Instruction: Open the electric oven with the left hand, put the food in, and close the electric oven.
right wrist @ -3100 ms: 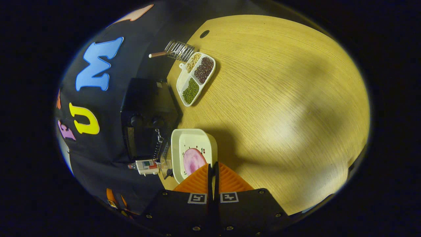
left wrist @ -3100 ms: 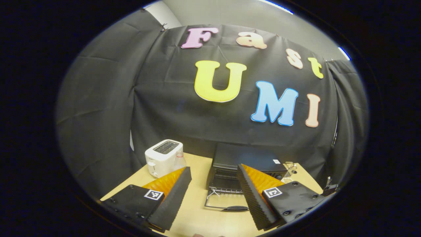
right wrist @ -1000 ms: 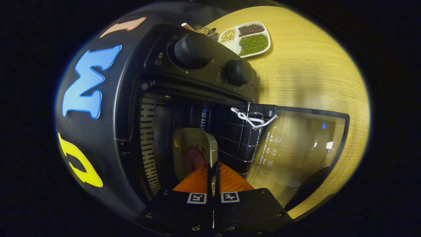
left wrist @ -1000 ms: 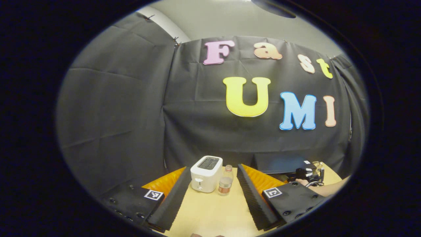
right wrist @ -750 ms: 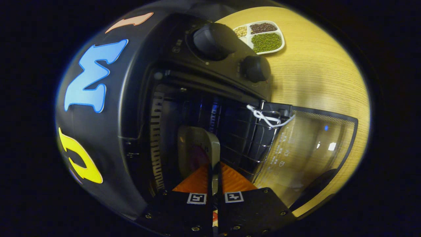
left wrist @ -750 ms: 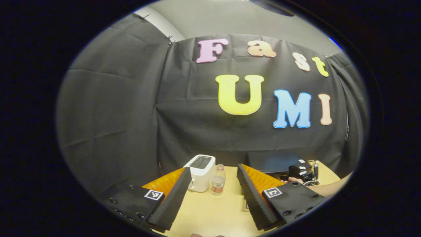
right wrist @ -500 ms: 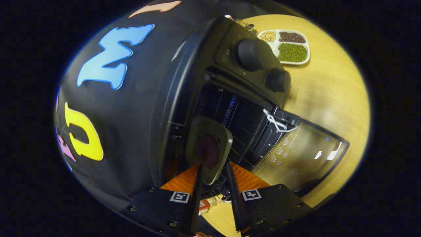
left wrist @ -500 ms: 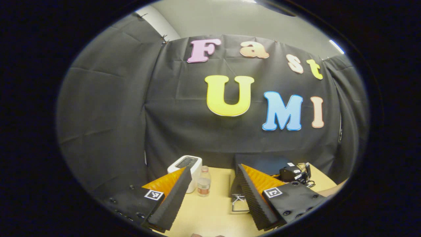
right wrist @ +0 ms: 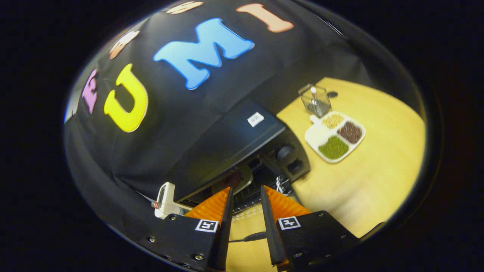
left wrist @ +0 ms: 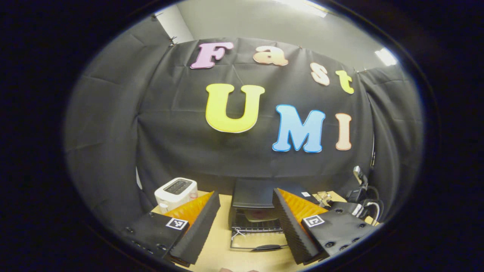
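Wooden table [left wrist: 221, 241] by black cloth | electric oven [left wrist: 257, 192] at back edge, door [left wrist: 257, 241] dropped toward left gripper [left wrist: 244, 223], spread wide, empty | food dish [left wrist: 259, 215] inside on rack | right gripper [right wrist: 245, 226] narrowly parted, empty

Matte black boxy electric oven [left wrist: 257, 193] at lower centre of the left gripper view, small white sticker on top; clear glass door [left wrist: 257, 243] edged in black. Cream dish [right wrist: 242, 177] with a dark pinkish patch inside, lower centre of the right gripper view. Orange ribbed fingers [left wrist: 196, 207], black grooved pads, black-and-white square markers. Glossy white toaster [left wrist: 176, 190], lower left. Pale wood-grain tabletop [right wrist: 378, 166]. White divided tray [right wrist: 334, 136], right of centre: green, dark maroon and beige fillings.
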`<state>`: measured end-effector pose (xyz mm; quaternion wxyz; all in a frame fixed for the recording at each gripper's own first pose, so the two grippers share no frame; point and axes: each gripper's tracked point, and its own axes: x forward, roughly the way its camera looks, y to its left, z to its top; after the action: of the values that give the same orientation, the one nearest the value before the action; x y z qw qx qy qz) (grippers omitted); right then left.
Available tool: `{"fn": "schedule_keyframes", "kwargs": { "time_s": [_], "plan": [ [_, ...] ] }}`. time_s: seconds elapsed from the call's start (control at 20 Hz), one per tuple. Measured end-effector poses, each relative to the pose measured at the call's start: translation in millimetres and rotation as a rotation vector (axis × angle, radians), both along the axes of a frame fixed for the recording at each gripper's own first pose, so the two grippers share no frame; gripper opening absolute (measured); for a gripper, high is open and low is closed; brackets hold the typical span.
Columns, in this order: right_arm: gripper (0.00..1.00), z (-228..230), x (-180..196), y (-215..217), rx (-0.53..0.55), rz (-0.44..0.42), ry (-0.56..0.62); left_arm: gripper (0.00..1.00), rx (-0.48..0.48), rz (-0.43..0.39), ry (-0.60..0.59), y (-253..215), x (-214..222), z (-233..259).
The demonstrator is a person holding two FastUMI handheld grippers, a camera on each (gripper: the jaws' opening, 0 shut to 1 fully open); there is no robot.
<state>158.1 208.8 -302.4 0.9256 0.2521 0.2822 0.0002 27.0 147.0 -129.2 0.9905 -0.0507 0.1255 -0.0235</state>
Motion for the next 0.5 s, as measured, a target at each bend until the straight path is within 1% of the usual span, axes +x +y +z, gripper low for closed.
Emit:
{"fn": "schedule_keyframes", "kwargs": {
  "time_s": [0.1,0.15,0.2,0.25,0.3,0.35,0.4,0.45,0.5],
  "plan": [
    [0.43,47,-10,-19,-0.134,0.051,-0.135,1.00,0.007,-0.017,0.002,-14,7,-1],
    [0.45,72,-16,-28,-0.189,0.070,-0.199,1.00,0.010,-0.025,0.003,-20,9,-2],
    [0.65,93,-21,-33,-0.228,0.081,-0.257,1.00,0.013,-0.030,0.002,-24,10,2],
    [0.71,116,-32,-36,-0.258,0.092,-0.315,1.00,0.014,-0.032,0.001,-29,11,4],
    [0.72,136,-39,-41,-0.290,0.095,-0.372,1.00,0.010,-0.030,0.000,-33,13,5],
    [0.74,156,-47,-45,-0.312,0.104,-0.428,0.97,0.001,-0.028,-0.011,-37,14,11],
    [0.87,178,-54,-53,-0.347,0.100,-0.475,0.95,-0.010,-0.032,-0.031,-42,17,17],
    [0.98,189,-59,-59,-0.375,0.093,-0.514,0.95,-0.014,-0.040,-0.040,-48,17,18],
    [0.97,198,-65,-64,-0.390,0.086,-0.541,0.95,-0.009,-0.048,-0.026,-52,18,12]
  ]
}}
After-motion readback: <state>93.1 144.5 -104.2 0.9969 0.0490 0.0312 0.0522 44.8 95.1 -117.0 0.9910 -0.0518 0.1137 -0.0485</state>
